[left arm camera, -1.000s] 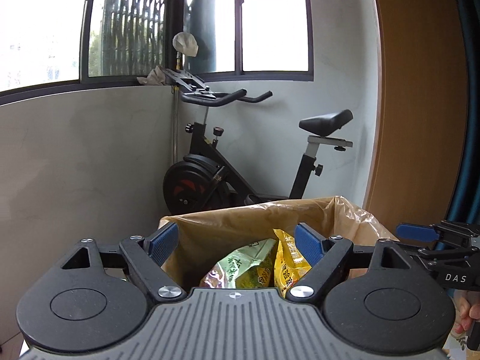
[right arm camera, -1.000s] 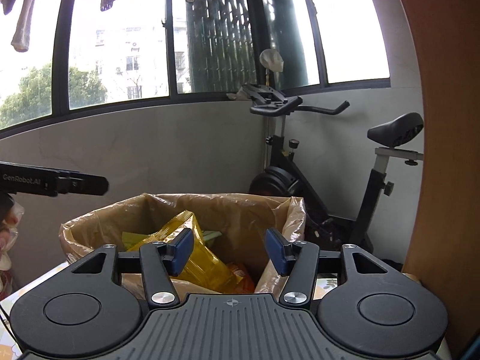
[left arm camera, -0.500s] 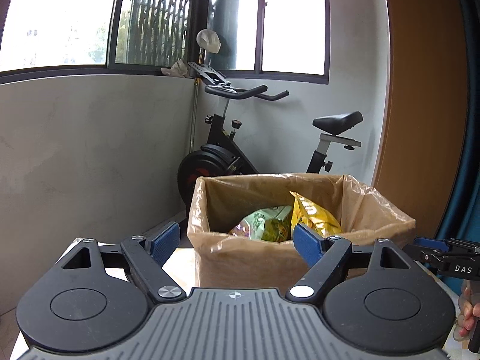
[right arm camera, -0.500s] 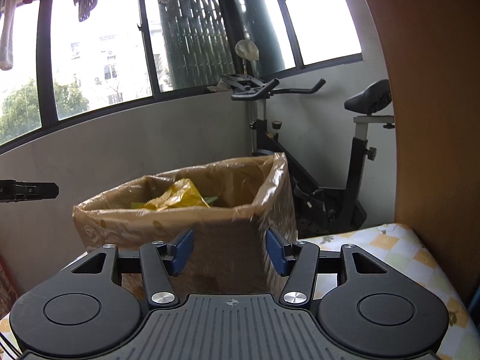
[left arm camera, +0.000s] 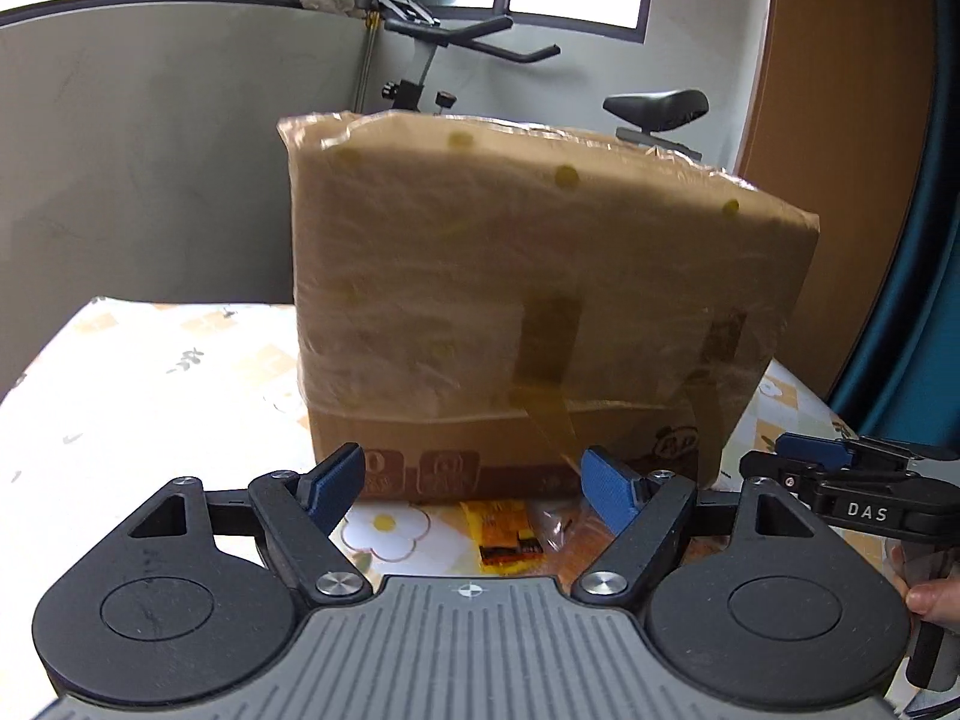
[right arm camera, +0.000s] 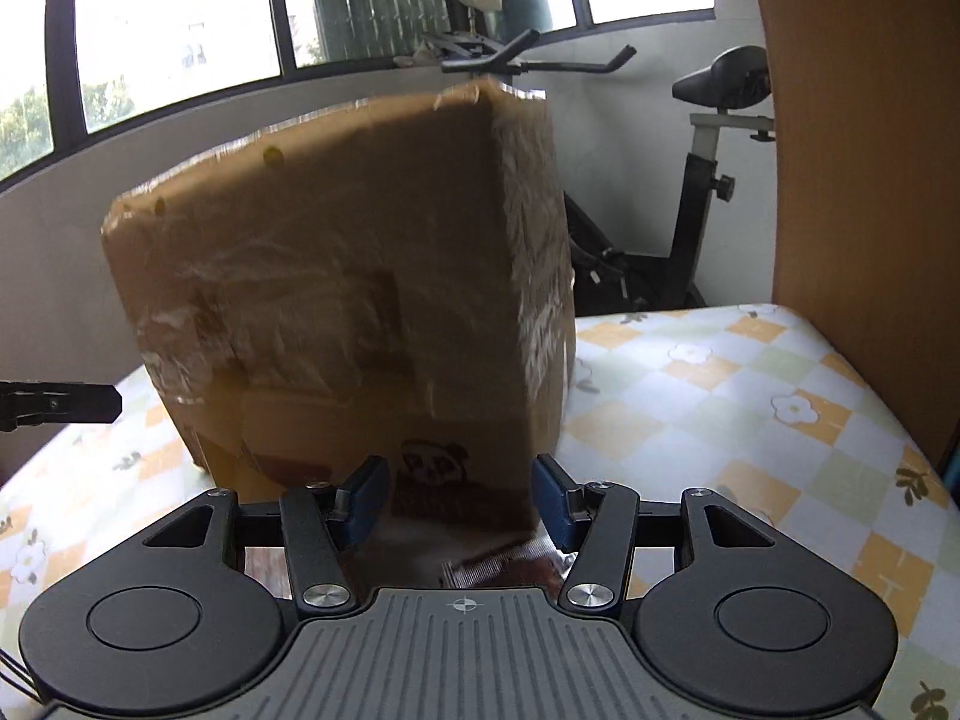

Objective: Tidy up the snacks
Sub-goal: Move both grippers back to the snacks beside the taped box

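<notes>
Two grippers, both low over the table, jaws spread and holding nothing. Left gripper [left arm camera: 477,483]: blue pads wide apart, a yellow snack packet [left arm camera: 503,534] lying flat on the cloth between and just below them, near the foot of the box. Right gripper [right arm camera: 461,498]: pads also apart, a crinkled foil-edged packet [right arm camera: 498,564] beneath them, blurred, kind unclear.

Directly beyond both stands the cardboard box [left arm camera: 540,300], wrapped in clear film and tape, upright on the flowered tablecloth [right arm camera: 720,396]. Its opening is above both views; contents hidden. The right gripper's tip shows at the right edge of the left view, beside the box's near right corner.

Far behind: exercise bike [right arm camera: 708,192], grey wall, windows.

Progress, as judged: at least two packets are loose on the table, so sorting is unfinished. Likely next: close on a packet, lift, drop into the box.
</notes>
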A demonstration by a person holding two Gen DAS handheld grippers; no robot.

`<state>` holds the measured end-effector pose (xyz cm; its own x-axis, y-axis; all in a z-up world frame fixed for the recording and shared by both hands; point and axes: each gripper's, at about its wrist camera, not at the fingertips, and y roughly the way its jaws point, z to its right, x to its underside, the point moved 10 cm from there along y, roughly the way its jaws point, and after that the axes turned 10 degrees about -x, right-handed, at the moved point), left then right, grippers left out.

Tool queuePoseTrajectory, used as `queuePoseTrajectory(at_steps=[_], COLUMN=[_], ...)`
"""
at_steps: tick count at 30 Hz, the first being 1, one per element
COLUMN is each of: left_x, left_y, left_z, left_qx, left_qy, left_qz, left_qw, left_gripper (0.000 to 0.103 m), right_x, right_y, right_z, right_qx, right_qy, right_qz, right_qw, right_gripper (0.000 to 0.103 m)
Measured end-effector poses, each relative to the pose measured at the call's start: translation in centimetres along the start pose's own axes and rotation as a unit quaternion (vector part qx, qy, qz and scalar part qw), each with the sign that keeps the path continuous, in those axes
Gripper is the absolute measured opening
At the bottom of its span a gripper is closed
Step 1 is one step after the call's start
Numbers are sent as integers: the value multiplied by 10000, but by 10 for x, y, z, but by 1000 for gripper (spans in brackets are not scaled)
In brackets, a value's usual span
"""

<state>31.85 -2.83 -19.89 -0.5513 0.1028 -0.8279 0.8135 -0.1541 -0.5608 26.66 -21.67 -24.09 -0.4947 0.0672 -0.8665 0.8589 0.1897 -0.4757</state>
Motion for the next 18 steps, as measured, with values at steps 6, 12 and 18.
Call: queuePoseTrajectory(at_steps=[6,12,18], left_x=[29,46,59], left_y=[11,18,29], left_z=[9,12,16], left_qx=[97,51,-31], left_qy=[-95,-96,-190], left_qz=[-388,-686,-892], left_qw=[9992,9976,9958], left_gripper=[82,83,87], right_x=[28,41,50], right_y=[23,33,36], right_z=[0,-26,-73], right_qx=[177,-22,-457], right_qy=[-125,-296,-865], right_qz=[-456,-615,-718], right_qw=[9987,9977,9926], right_gripper=[50,49,49])
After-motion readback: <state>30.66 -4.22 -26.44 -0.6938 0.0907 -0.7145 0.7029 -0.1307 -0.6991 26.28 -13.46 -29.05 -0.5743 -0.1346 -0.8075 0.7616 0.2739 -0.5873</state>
